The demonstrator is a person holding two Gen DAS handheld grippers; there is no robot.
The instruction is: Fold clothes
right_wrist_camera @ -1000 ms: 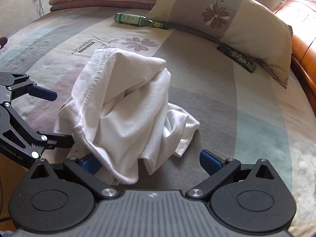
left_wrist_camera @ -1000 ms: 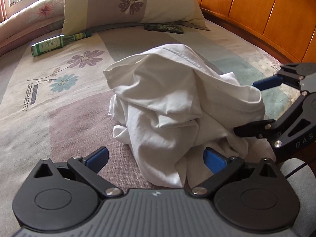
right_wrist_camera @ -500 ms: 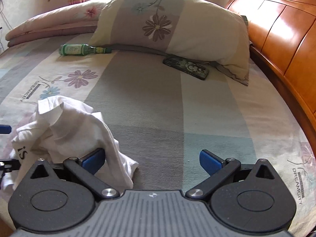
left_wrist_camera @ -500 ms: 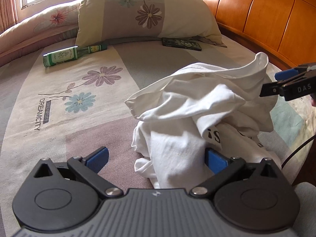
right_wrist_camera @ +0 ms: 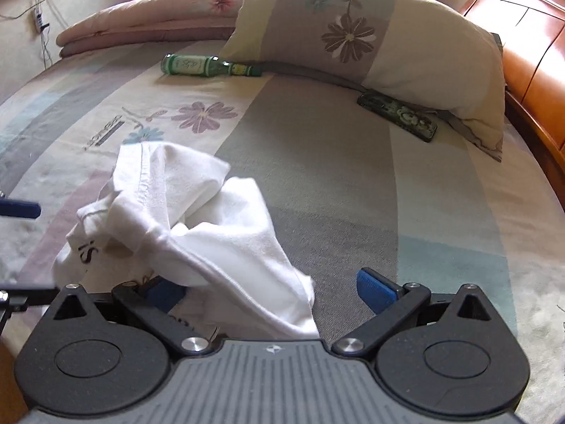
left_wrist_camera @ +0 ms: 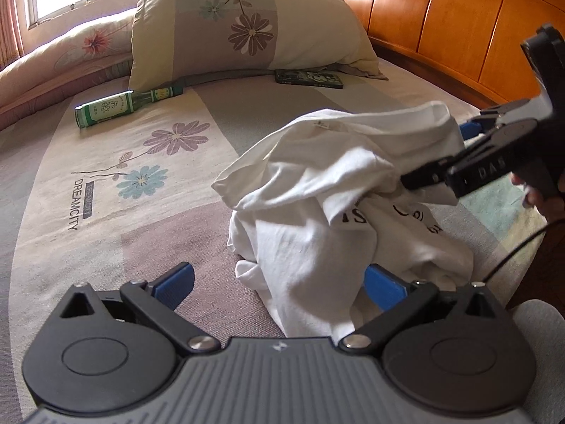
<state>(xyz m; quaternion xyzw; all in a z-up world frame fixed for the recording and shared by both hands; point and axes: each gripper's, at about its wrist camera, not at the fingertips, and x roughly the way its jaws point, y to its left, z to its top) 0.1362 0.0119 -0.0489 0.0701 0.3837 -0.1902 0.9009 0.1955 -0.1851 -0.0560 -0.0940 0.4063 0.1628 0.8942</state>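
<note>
Left wrist view: my left gripper [left_wrist_camera: 279, 284] has its jaws spread wide, nothing clamped, blue pads just off the bed sheet [left_wrist_camera: 106, 183]. White T-shirt [left_wrist_camera: 339, 212] is a crumpled heap straight ahead, its lower edge draping between my left fingers and covering part of the right-side pad. Black lettering shows on the cloth, too creased to read. My right gripper [left_wrist_camera: 432, 157] comes in from the right of that view, fingers apart with a raised fold of the shirt's upper edge between them; can't tell if the pads touch the cloth.

Right wrist view: right gripper [right_wrist_camera: 272, 291] jaws are apart, shirt [right_wrist_camera: 197, 226] bunched ahead-left, one fold lying over the left-side finger and down to the body. Not pinched.

Farther ahead of both tools: green bottle [right_wrist_camera: 201, 65] lying on its side, floral pillow [right_wrist_camera: 370, 35], dark phone [right_wrist_camera: 397, 116] flat by the pillow. Wooden headboard [left_wrist_camera: 459, 24] off to the right.
</note>
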